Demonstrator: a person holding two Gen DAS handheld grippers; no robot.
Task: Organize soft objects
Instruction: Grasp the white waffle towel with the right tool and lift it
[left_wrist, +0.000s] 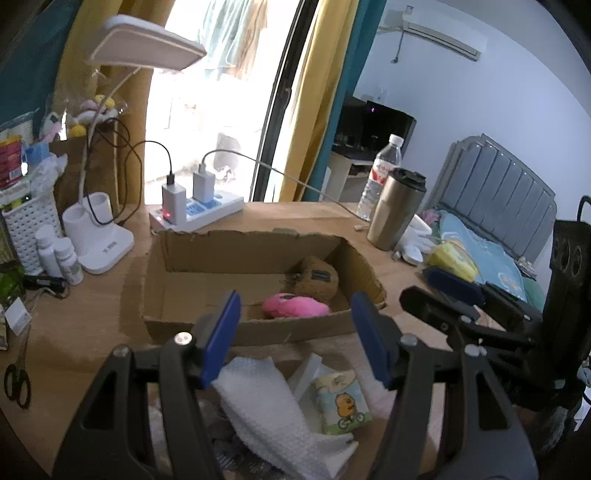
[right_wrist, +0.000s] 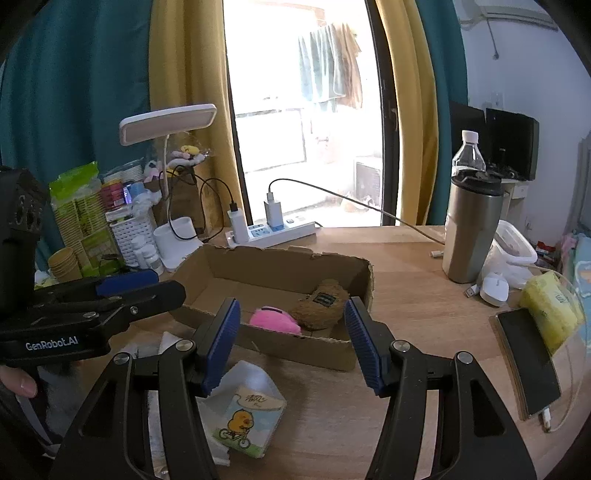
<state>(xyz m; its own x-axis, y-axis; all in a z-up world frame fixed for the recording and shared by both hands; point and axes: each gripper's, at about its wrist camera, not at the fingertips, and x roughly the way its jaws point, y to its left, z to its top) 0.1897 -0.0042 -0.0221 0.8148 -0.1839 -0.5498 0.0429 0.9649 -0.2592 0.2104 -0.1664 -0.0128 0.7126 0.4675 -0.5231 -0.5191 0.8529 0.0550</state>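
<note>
Toys are seen in the cardboard box (right_wrist: 258, 266), at its near right corner. Brown plush (right_wrist: 321, 302) is laid leaning on the right wall; pink plush (right_wrist: 273, 321) touches it, long axis along the front wall. Left gripper (left_wrist: 295, 332) and right gripper (right_wrist: 291, 339) are held spread, nothing grasped.

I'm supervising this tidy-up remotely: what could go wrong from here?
The tissue pack lies on a loose white cloth; a grab may catch both. The cardboard box looks light and torn, so a bump from either gripper might shove it. The steel tumbler and water bottle stand nearby and might topple.
</note>
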